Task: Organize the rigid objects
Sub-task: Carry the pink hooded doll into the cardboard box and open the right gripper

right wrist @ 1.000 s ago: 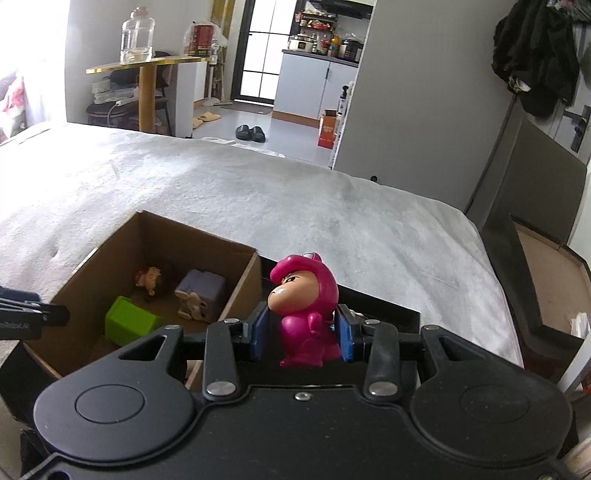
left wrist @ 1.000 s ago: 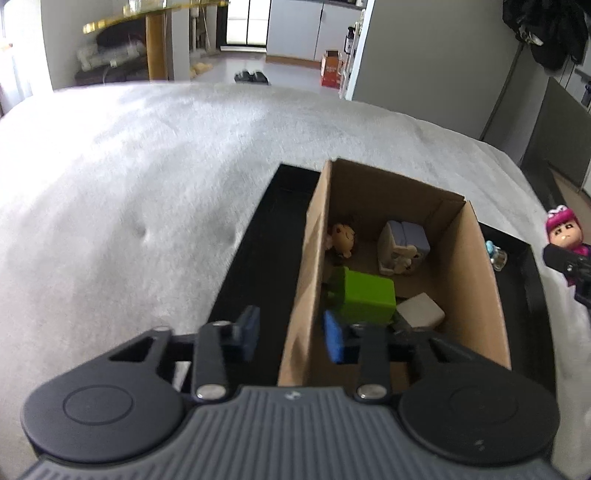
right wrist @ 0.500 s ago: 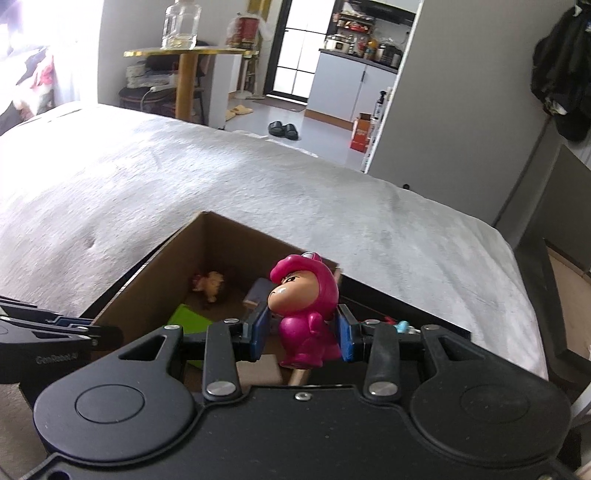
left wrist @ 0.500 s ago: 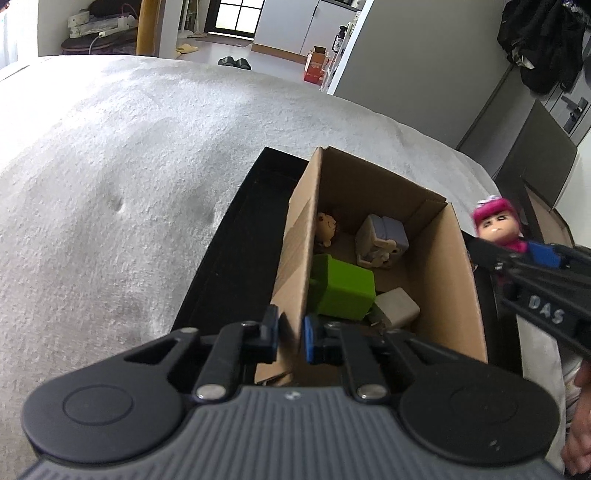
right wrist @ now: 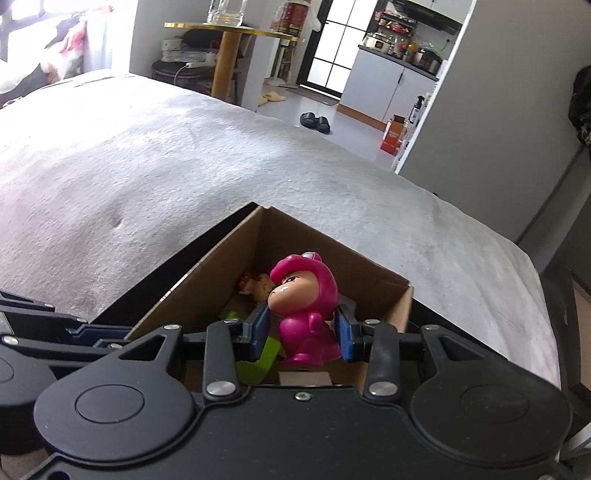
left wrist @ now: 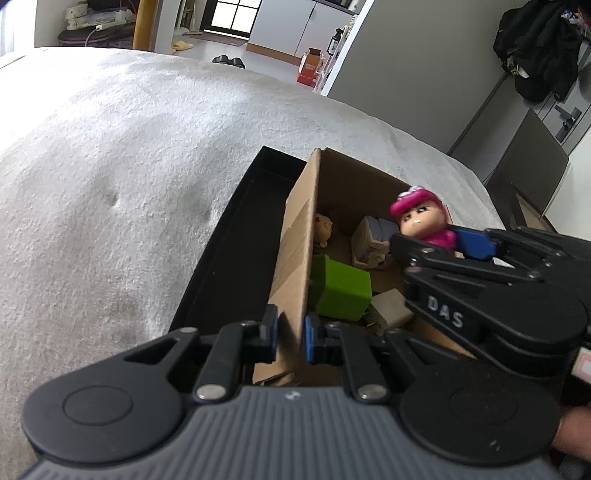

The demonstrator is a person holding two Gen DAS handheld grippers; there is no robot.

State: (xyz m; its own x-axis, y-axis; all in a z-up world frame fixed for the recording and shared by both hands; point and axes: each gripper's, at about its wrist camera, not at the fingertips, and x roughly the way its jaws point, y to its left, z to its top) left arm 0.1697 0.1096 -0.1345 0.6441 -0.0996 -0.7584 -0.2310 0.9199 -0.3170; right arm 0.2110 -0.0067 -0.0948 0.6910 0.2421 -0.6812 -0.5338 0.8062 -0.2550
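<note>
Grey plush bedspread [right wrist: 229, 155] in daylight. Beyond, gold-topped table [right wrist: 225, 29] with glass jar [right wrist: 226, 11], black slippers [right wrist: 314, 122] on pale floor [right wrist: 354, 129], white cabinets [right wrist: 384, 88], dark-framed glass door [right wrist: 332, 44], grey wall [right wrist: 498, 110], dark coat [left wrist: 535, 48] hanging.

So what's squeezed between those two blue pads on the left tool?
The cardboard box: its near wall stands between the left tool's pads, seen in the left wrist view.
</note>
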